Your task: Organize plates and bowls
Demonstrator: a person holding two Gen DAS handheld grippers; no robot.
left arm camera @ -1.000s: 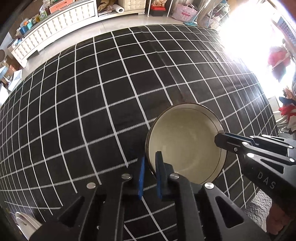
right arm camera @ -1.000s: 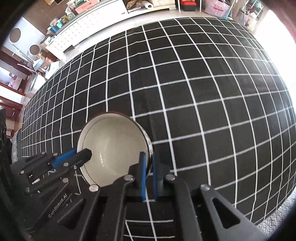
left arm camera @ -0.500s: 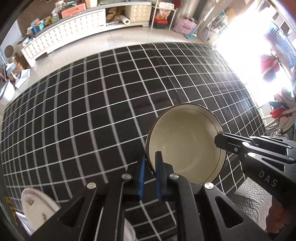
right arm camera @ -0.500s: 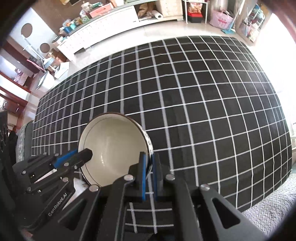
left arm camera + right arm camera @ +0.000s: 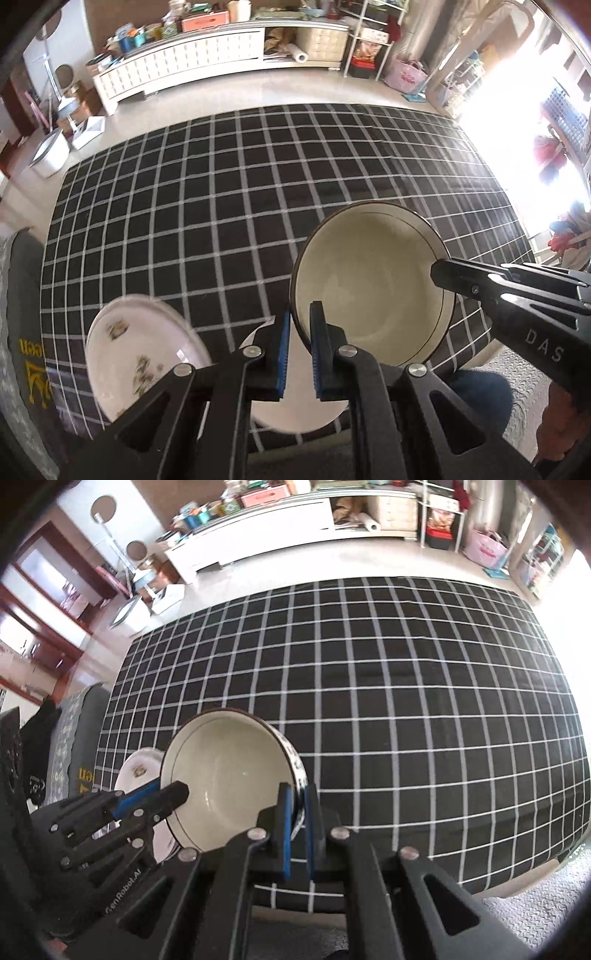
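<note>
A cream bowl (image 5: 373,291) with a dark rim hangs in the air above the black checked cloth (image 5: 229,206), held from two sides. My left gripper (image 5: 298,332) is shut on its left rim. My right gripper (image 5: 298,812) is shut on the opposite rim of the bowl (image 5: 229,775), and shows in the left wrist view as a black arm (image 5: 439,273) reaching in from the right. Below the bowl, near the cloth's front left, lie a white flowered plate (image 5: 144,354) and a plain white plate (image 5: 295,417), partly hidden by my fingers.
The checked cloth covers a low table (image 5: 406,701) that stretches far behind the bowl. A grey cushion with yellow print (image 5: 29,354) borders the left edge. Beyond the table are pale floor, a white cabinet (image 5: 207,62) and cluttered shelves (image 5: 373,40).
Both grippers lifted the bowl and carried it toward the table's near left corner. The two plates came into view beneath it. More of the room behind shows now.
</note>
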